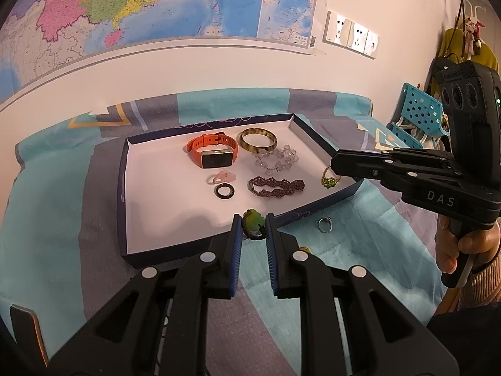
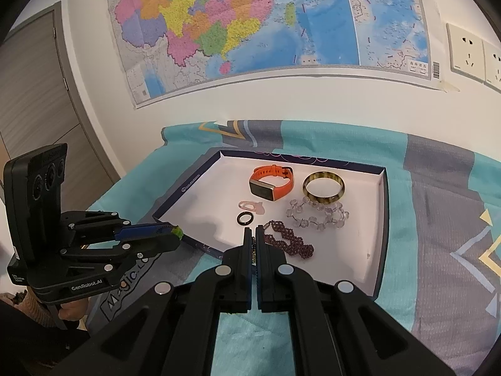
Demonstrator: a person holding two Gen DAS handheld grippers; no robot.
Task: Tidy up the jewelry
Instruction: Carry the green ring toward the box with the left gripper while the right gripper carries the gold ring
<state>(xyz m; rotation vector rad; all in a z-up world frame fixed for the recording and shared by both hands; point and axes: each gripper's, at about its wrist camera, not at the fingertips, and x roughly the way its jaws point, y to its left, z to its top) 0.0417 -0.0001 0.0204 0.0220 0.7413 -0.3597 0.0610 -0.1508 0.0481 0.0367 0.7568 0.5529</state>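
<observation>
Green pendant (image 1: 253, 219) between left gripper (image 1: 253, 230) pads.

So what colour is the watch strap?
Orange watch strap, clearest in the right wrist view.

Shallow box (image 1: 123, 185), white inside, dark blue walls, open on a bedspread. Contents: orange watch (image 1: 213, 151), strap looped; amber bangle (image 1: 258, 141) flat beside it; clear bead bracelet (image 1: 277, 158); purple bead bracelet (image 1: 277, 185); pink ring (image 1: 220, 177); black ring (image 1: 224, 191). Silver ring (image 1: 325, 225) outside on the cloth, near the box's front wall.
</observation>
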